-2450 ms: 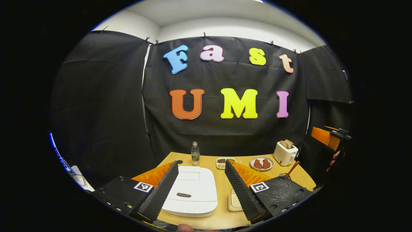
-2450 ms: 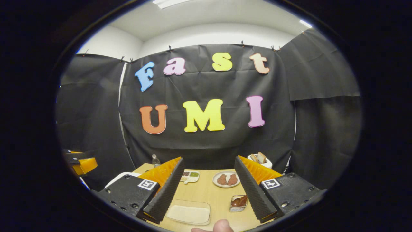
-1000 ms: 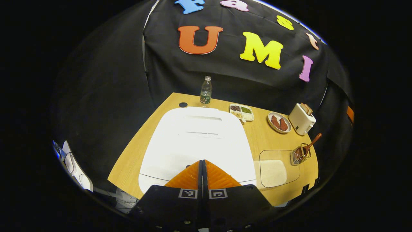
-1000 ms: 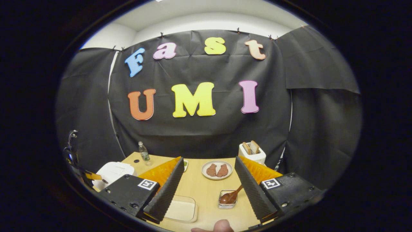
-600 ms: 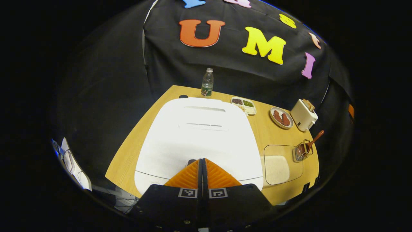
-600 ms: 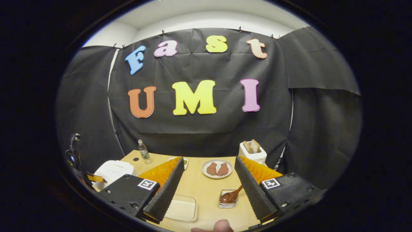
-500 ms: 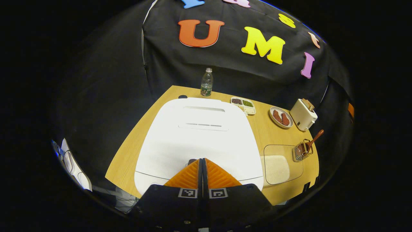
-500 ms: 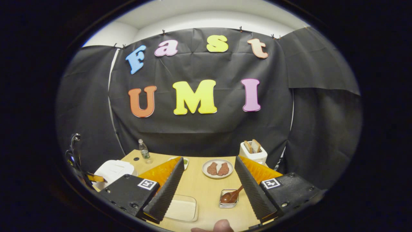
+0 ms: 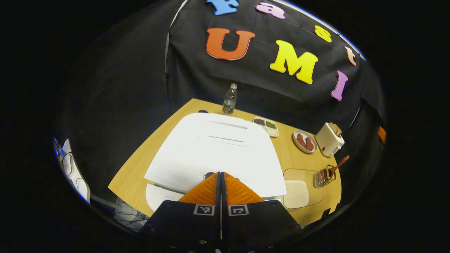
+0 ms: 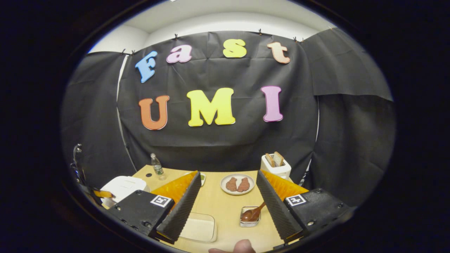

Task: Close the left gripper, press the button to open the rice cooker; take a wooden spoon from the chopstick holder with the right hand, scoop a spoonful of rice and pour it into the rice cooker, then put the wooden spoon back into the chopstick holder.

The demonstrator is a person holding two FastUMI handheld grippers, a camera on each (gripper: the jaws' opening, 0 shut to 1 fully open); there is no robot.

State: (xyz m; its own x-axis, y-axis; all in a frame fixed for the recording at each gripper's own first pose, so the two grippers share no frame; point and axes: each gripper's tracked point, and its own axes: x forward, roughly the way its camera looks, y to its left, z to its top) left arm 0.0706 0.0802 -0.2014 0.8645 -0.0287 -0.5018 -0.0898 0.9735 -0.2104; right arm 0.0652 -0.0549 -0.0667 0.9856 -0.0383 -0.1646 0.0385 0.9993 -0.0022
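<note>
Left tool (image 9: 220, 174) clenched, tips on rice cooker (image 9: 218, 147) front button at surface's near-left edge; lid lifting. Press straight down, then clear off. Right tool (image 10: 225, 196) released, idle.

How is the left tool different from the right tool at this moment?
The left tool is shut, fingers together; the right tool is open with a wide gap. The left tool's tips are at the button on the rice cooker, whose lid looks just lifted; the right tool hangs above the table, apart from the wooden spoon. Neither holds anything.
</note>
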